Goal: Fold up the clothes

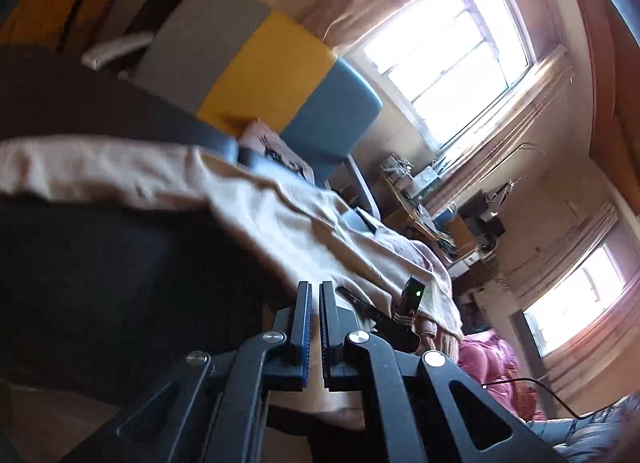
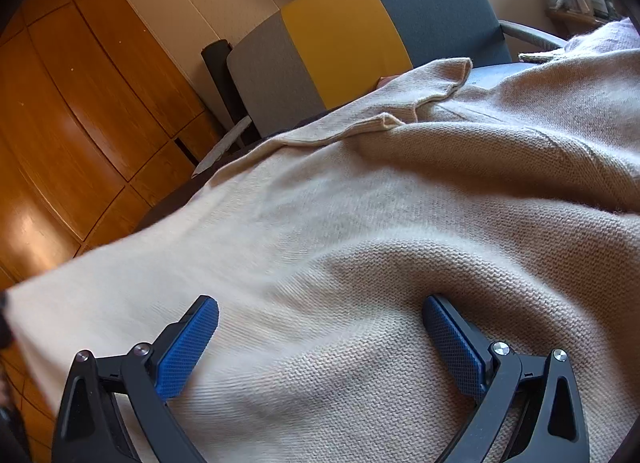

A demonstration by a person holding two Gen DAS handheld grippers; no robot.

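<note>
1. Right gripper (image 2: 320, 339): the fingers (image 2: 188, 343) are spread wide, and nothing is pinched. They sit over the beige knit sweater (image 2: 360, 223), with the cloth bulging up between them. Whether the pads actually touch the knit can't be told.

2. Left gripper (image 1: 315, 327): the fingers (image 1: 302, 323) are closed right down to a thin slit, and nothing can be seen caught between them. The sweater (image 1: 280, 219) lies just beyond the tips, draped over something dark.

3. Where the sweater is: it's spread out in front of the striped chair (image 2: 360, 35) (grey, yellow, blue back), with the neck end and a short sleeve cuff (image 2: 444, 79) lying nearest the chair's seat. The hem side is the one furthest from the chair, closest to the right gripper.

4. How it'll probably handle: soft, floppy and fairly light, with a chunky knit that should be grippy against the ribbed pads. No stiffness can be expected, so it'll sag and stretch if lifted by one point.

5. Where it's best grabbed: at a hemmed edge or a corner, where the knit is doubled. A pinch in mid-panel would likely just pull up a tent of cloth.
</note>
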